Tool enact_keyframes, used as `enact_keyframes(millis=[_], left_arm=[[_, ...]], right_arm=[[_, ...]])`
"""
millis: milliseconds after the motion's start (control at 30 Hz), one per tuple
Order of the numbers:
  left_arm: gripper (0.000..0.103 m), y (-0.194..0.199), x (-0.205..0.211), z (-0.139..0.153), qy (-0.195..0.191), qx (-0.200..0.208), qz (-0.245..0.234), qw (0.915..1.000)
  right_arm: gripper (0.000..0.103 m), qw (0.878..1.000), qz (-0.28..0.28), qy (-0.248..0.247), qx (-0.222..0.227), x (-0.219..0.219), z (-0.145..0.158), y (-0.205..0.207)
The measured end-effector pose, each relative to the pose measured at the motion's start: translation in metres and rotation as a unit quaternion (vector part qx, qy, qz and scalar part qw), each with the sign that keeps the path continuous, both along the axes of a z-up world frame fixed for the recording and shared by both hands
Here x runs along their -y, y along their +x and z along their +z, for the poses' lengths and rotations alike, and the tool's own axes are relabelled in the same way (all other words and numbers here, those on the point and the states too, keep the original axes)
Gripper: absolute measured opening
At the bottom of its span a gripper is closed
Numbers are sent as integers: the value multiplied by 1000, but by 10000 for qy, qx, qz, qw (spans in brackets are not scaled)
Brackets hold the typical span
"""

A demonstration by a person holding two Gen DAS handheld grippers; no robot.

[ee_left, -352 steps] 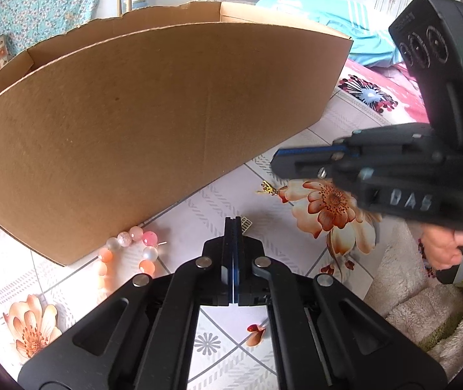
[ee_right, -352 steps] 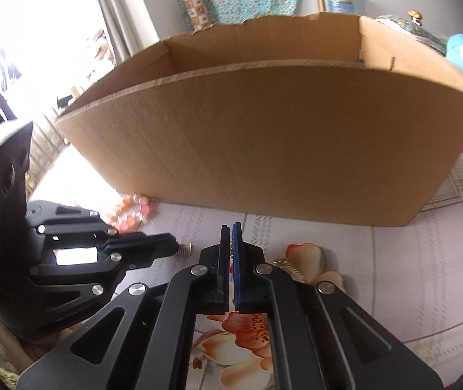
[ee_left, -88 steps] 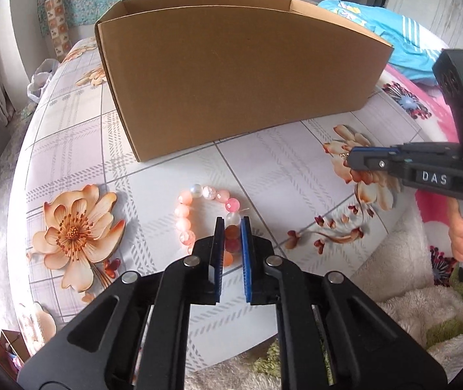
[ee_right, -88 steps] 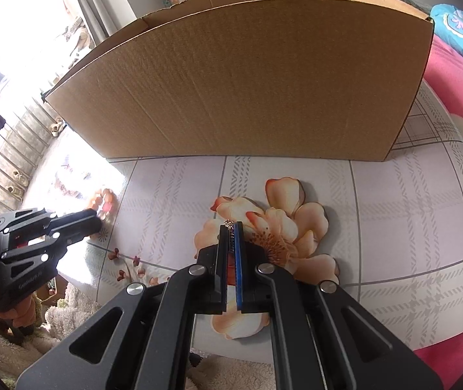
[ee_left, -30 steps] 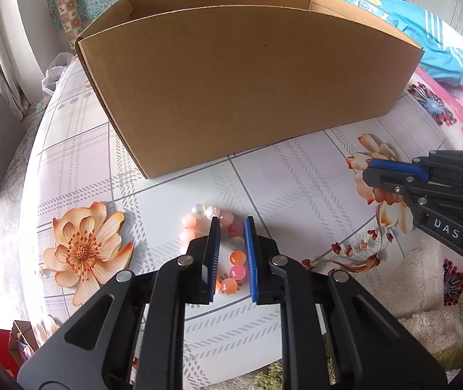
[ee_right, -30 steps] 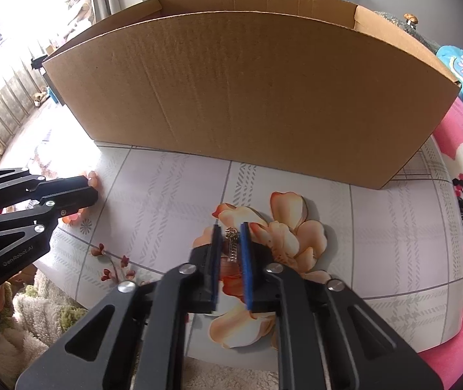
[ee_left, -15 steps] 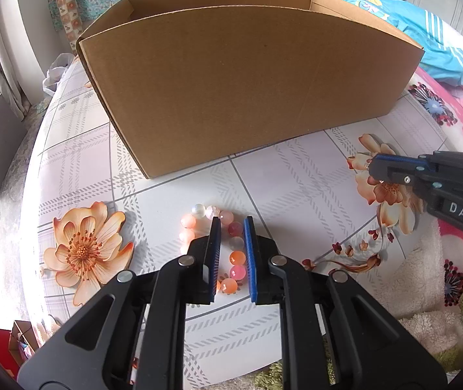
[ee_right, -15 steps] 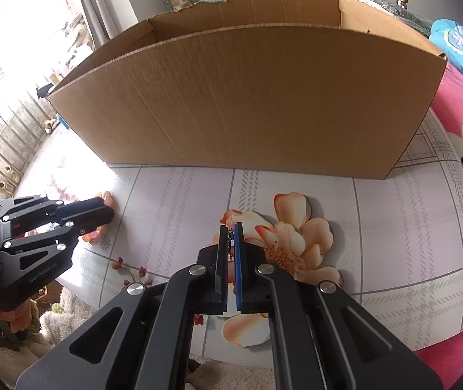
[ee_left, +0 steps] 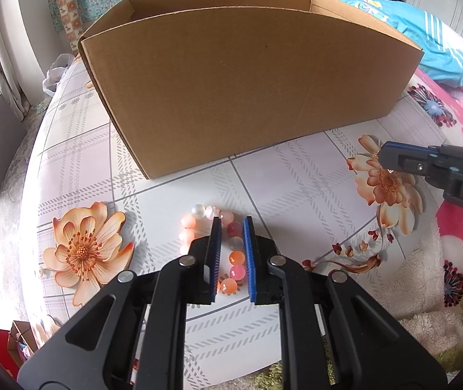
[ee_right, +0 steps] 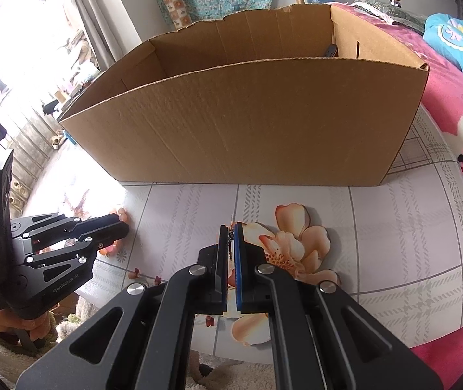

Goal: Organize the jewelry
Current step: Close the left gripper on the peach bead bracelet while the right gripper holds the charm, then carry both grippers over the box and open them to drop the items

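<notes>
Right claw [ee_right: 230, 227] pinching a thin chain [ee_right: 230, 243], cardboard box [ee_right: 247, 123] beyond, left claw [ee_right: 117, 226] at left

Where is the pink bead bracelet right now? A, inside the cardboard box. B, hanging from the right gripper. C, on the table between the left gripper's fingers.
C: the bead bracelet lies on the table, part of its loop between the left gripper's open fingers.

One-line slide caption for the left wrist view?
Left gripper straddles a pink bead bracelet before a cardboard box.
</notes>
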State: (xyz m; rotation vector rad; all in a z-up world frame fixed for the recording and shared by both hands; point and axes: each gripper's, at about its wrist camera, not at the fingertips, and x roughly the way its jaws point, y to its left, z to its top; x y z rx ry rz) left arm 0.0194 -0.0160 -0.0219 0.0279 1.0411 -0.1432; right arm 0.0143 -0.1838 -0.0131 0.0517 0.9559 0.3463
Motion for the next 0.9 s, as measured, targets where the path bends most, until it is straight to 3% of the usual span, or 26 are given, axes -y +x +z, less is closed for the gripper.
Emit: enact_keyframes(millis=[233,433,667,900], left_arm=[[8,-5,-24,13,-540,129,-3,9985],[8,-14,-52,51,-1393,336,-170,9895],[8,-24,-76,105,-2294,638,-488,9700],[8,2,-66,159,-2835,1088,-848,9490]], right_arm=[[3,9993,-104,345,114,17,13,-4],[3,9956,-157,867,332,35,37,-14],[3,9863,-87,1522,634,45,82,-15],[3,9797,-15,1684,1087,45,128,5]])
